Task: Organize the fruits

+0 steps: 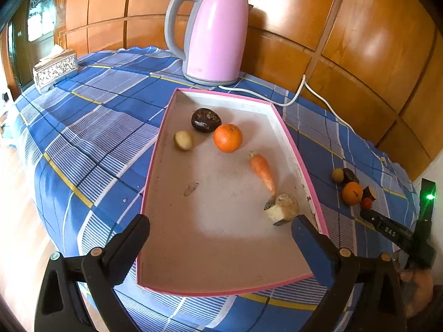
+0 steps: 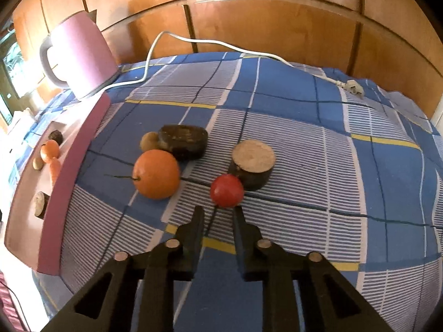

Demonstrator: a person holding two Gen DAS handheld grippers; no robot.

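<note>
A pink-rimmed tray (image 1: pixel 290 144) on the checked cloth holds an orange (image 1: pixel 227 137), a dark fruit (image 1: pixel 206 119), a small yellow fruit (image 1: pixel 183 140), a carrot (image 1: pixel 262 172) and a cut root piece (image 1: pixel 282 208). My left gripper (image 1: pixel 220 232) is open and empty over the tray's near end. On the cloth to the right lie another orange (image 2: pixel 156 173), a red tomato (image 2: pixel 227 190), a cut dark piece (image 2: pixel 252 163), a dark block (image 2: pixel 183 141) and a small yellow fruit (image 2: pixel 148 140). My right gripper (image 2: pixel 218 211) is open, its tips just short of the tomato.
A pink kettle (image 1: pixel 213 36) stands behind the tray, its white cord (image 2: pixel 193 41) trailing across the cloth to a plug (image 2: pixel 353 88). A silver tissue box (image 1: pixel 55 69) sits far left. A wooden wall runs behind. The tray's side wall (image 2: pixel 69 166) lies left of the loose fruits.
</note>
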